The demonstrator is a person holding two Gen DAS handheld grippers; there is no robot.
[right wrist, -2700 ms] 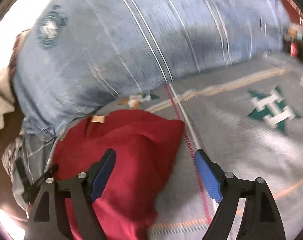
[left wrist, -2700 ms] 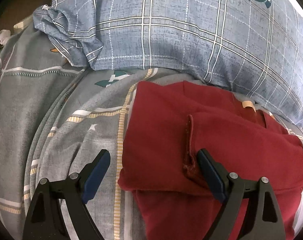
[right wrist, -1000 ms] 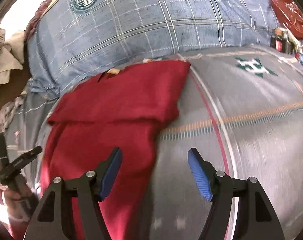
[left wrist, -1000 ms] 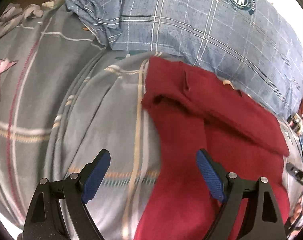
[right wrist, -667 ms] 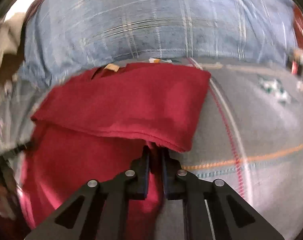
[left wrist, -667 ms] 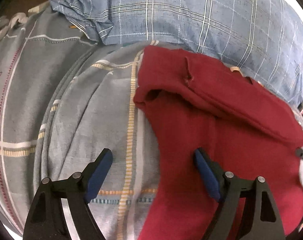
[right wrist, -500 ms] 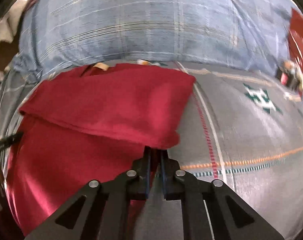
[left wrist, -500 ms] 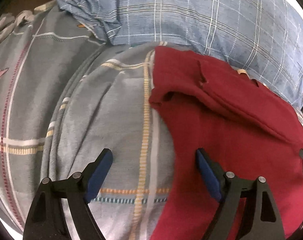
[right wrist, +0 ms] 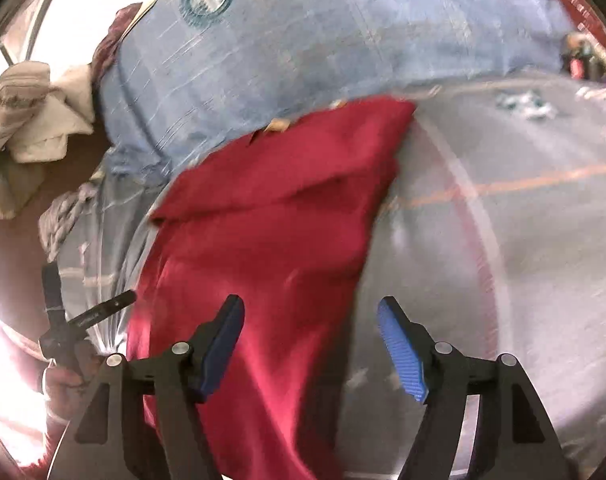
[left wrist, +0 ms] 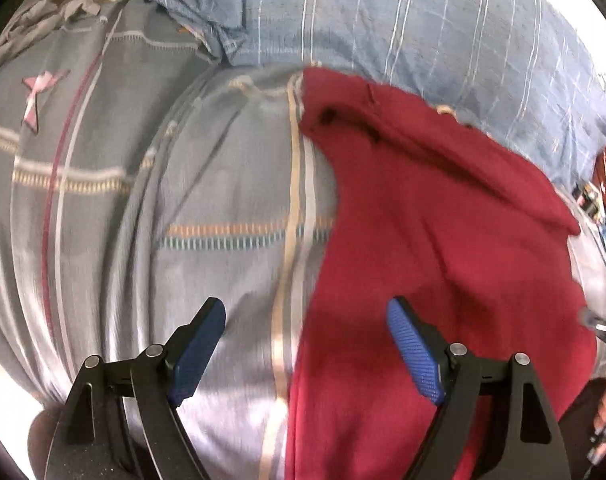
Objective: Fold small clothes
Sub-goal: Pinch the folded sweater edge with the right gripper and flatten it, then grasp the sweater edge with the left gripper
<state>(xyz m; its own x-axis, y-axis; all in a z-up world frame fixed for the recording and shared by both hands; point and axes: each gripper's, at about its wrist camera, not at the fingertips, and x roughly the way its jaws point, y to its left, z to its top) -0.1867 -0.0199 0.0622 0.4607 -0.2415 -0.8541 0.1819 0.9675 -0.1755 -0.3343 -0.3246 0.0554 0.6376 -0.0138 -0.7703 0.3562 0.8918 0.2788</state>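
Observation:
A dark red garment (left wrist: 443,248) lies on the grey patterned bed cover (left wrist: 207,184), its far end folded over toward me. My left gripper (left wrist: 305,344) is open and empty above the garment's left edge, one finger over the cover, the other over the red cloth. In the right wrist view the garment (right wrist: 279,224) stretches from the pillow toward me. My right gripper (right wrist: 311,344) is open and empty above its right edge, left finger over the cloth, right finger over the cover (right wrist: 503,264).
A blue plaid pillow (left wrist: 403,24) lies behind the garment and shows in the right wrist view (right wrist: 303,40). Crumpled white cloth (right wrist: 31,108) sits at the far left. Small items (right wrist: 583,60) lie at the bed's far right. The other gripper (right wrist: 75,320) shows at the left.
My right gripper was shut at the folded red edge half a second ago; it has opened and drawn back. My left gripper stayed open and pulled back toward the garment's near end.

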